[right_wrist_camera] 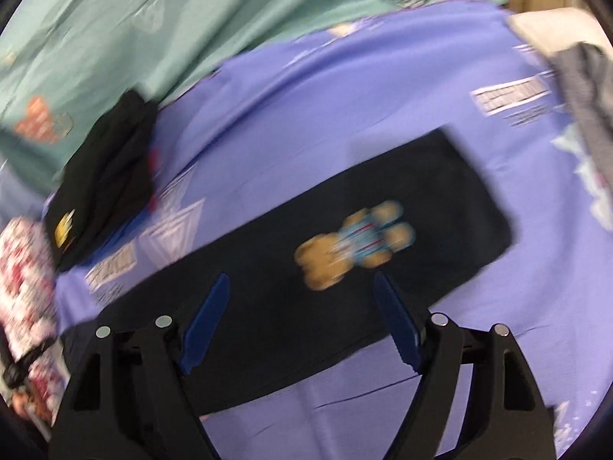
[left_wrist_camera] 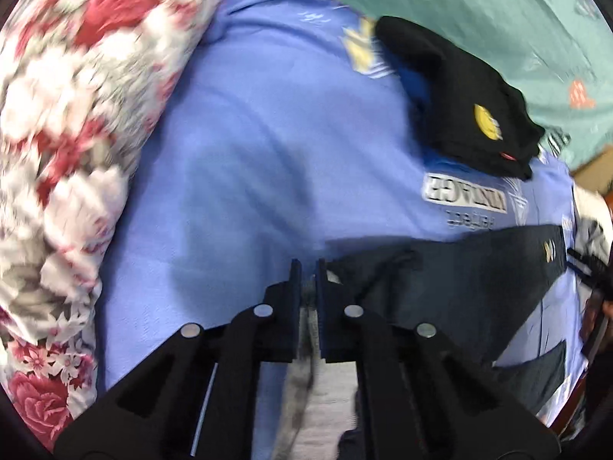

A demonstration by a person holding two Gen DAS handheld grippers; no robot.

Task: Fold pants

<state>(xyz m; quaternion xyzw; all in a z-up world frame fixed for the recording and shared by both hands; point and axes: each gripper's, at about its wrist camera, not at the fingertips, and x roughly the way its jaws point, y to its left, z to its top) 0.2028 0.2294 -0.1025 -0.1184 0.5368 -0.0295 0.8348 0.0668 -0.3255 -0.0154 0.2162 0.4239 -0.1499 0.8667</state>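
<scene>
Dark navy pants (right_wrist_camera: 421, 199) with a bear print (right_wrist_camera: 356, 241) lie flat as a long strip on a blue bedsheet (right_wrist_camera: 345, 96). Over their near part hovers my right gripper (right_wrist_camera: 302, 275), open, with nothing between its blue pads. In the left wrist view the same pants (left_wrist_camera: 459, 280) stretch off to the right. My left gripper (left_wrist_camera: 308, 264) is shut on their left edge, and a thin fold of grey-dark cloth runs down between its fingers.
A folded black garment (left_wrist_camera: 459, 88) with a yellow badge lies on the sheet (left_wrist_camera: 249, 134) beyond the pants, also in the right wrist view (right_wrist_camera: 111, 165). A floral quilt (left_wrist_camera: 69, 115) bulks up on the left. A teal sheet (right_wrist_camera: 153, 11) lies behind, a grey garment (right_wrist_camera: 586, 88) at far right.
</scene>
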